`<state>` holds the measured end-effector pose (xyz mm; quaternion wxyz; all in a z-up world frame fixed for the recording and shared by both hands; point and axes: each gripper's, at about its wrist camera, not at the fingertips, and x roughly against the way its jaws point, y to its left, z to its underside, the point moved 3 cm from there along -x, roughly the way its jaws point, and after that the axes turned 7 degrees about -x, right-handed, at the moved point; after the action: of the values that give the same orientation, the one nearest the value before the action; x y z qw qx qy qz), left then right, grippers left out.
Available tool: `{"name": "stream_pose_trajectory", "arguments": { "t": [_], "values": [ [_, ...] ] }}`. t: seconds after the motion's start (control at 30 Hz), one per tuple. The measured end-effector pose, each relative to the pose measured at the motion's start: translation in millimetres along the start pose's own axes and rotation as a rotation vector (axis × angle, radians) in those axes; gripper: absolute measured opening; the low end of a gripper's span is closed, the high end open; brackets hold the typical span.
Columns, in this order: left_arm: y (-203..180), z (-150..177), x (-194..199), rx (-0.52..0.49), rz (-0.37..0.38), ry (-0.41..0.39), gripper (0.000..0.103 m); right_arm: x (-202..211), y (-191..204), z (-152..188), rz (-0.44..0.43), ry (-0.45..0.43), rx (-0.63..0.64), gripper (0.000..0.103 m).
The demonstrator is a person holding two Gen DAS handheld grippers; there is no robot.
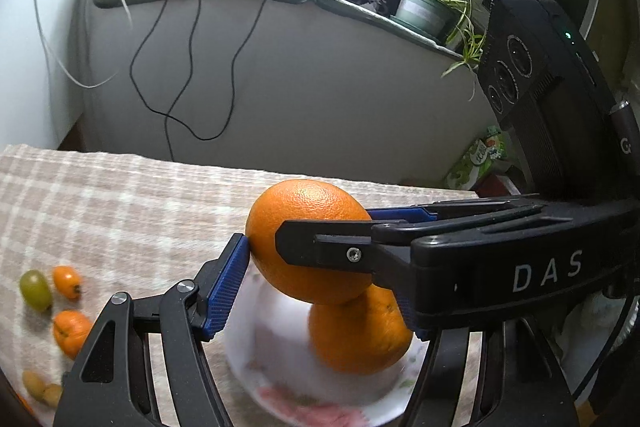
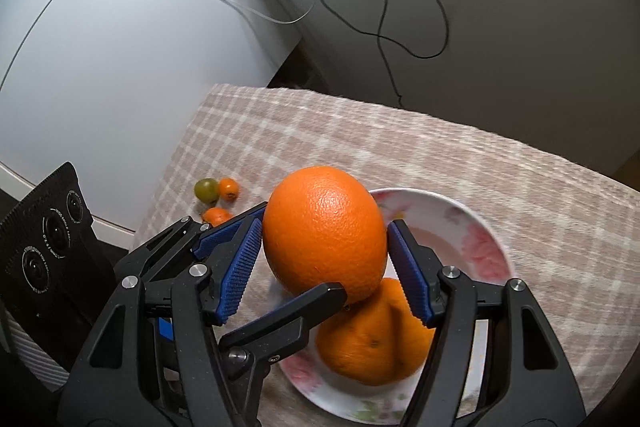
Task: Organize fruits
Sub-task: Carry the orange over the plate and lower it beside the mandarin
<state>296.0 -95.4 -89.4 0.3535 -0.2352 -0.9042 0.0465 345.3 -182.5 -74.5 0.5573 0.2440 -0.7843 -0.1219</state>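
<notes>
Gripping one orange (image 2: pixel 324 227) with both the left gripper (image 1: pixel 324 259) and right gripper (image 2: pixel 324 247) above the plate (image 2: pixel 480 227), beside a second orange (image 2: pixel 372 343); small fruits (image 2: pixel 216 195) waiting mid-left.

Dimpled orange (image 2: pixel 326 233), woven checked cloth (image 2: pixel 440 155)

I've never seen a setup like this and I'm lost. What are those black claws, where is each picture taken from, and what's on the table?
No robot here: a person carries two hand-held grippers, each with a wide-angle camera looking along its two blue-padded fingers. One picture comes from the left gripper, the other from the right gripper. Both seem to clamp the same large orange, crosswise, above a flowered plate holding a second orange. On the checked cloth beside it lie a green grape and small orange fruits.
</notes>
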Motion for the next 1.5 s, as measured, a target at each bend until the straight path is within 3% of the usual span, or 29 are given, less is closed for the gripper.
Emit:
{"name": "stream_pose_trajectory", "arguments": {
  "t": [0.57,1.2,1.5],
  "values": [
    [-14,-7,-30,0.023,0.012,0.034,0.068,6,-37,-14,0.013,-0.024,-0.029,0.068],
    [-12,-10,-34,0.028,0.018,0.061,0.068,2,-40,-16,0.017,-0.031,-0.032,0.068],
    [-15,-11,-26,-0.015,-0.009,0.055,0.068,5,-31,-18,0.054,-0.06,-0.003,0.069]
  ]
}}
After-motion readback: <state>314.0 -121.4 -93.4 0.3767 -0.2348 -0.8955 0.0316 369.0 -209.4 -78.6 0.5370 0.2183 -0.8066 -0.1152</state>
